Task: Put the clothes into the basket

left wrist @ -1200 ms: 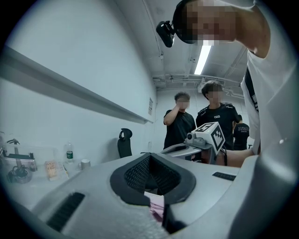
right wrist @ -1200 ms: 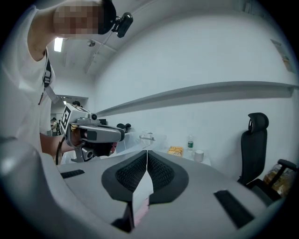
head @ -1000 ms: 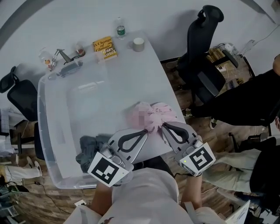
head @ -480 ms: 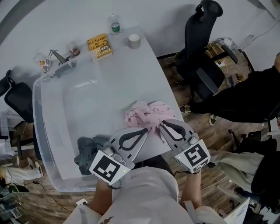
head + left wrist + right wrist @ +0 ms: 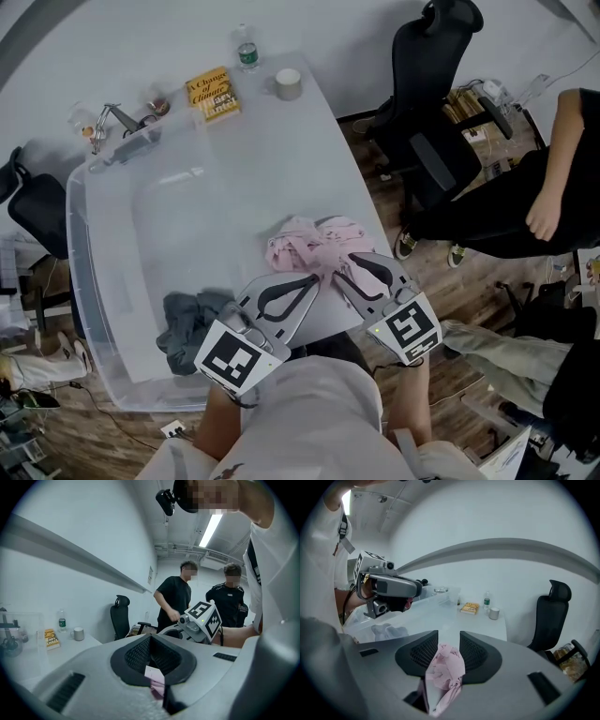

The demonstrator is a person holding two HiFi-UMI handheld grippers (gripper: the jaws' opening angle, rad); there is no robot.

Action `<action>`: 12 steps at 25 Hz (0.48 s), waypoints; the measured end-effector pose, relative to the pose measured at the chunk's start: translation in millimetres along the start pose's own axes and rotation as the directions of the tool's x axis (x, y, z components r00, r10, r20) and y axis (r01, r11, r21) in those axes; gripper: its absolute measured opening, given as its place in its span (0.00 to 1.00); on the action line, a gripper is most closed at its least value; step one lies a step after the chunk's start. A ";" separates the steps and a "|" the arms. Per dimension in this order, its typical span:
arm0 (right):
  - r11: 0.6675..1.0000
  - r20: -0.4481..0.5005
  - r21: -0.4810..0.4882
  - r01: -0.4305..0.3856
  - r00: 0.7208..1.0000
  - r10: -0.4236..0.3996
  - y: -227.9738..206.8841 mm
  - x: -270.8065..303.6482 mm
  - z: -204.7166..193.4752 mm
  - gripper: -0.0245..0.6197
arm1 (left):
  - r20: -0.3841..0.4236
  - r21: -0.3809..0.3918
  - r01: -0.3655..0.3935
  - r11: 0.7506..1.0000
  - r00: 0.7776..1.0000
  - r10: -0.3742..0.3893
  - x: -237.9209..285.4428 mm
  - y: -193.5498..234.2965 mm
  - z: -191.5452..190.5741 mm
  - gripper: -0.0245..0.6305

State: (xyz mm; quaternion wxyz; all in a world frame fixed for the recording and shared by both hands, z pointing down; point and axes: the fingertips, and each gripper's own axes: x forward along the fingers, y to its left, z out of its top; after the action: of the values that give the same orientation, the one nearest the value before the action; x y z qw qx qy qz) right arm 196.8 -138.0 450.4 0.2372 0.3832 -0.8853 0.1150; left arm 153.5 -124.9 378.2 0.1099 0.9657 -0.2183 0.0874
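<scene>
Between left tongs [image 5: 315,279], pink garment [image 5: 302,246]; pinched.

pink garment [image 5: 305,239] edge under right tongs [image 5: 342,270], seated person [image 5: 506,211] cut off

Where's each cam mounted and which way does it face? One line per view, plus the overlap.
Head view: on the person's head, steeply down at table, basket, left gripper, right gripper; white shirt at bottom.
Left gripper view: on left gripper, along shut jaws pinching pink garment, toward bystanders; shirt at right.
Right gripper view: on right gripper, along jaws that have just been opening, pink garment between, toward book; shirt at left.
Shared: book, cup in all three.
</scene>
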 end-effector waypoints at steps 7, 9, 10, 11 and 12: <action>0.999 -0.094 -0.023 -0.037 0.995 0.035 -8.6 19.7 -25.9 0.33 | -0.017 0.000 -0.021 1.000 1.000 0.021 10.5 5.4 0.6 0.05; 0.998 -0.120 -0.029 -0.050 0.992 0.046 -10.4 25.7 -34.3 0.36 | -0.022 -0.002 -0.029 1.000 0.999 0.029 12.7 6.3 0.4 0.05; 0.998 -0.133 -0.032 -0.056 0.990 0.051 -11.1 28.6 -38.1 0.36 | -0.025 -0.004 -0.032 0.999 0.999 0.032 13.6 6.8 0.3 0.05; 0.997 -0.146 -0.035 -0.062 0.988 0.056 -11.6 31.6 -41.8 0.38 | -0.028 -0.006 -0.035 0.999 0.999 0.034 14.4 7.4 0.2 0.05; 0.997 -0.159 -0.039 -0.068 0.985 0.061 -12.1 34.8 -45.5 0.39 | -0.031 -0.009 -0.037 0.999 0.999 0.036 15.2 8.2 0.1 0.05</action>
State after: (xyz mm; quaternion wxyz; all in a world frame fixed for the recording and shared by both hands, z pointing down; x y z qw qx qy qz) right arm 200.1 -150.4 507.5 0.3113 0.3385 -0.8780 0.1328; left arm 163.4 -138.2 382.8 0.1163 0.9596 -0.2346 0.1032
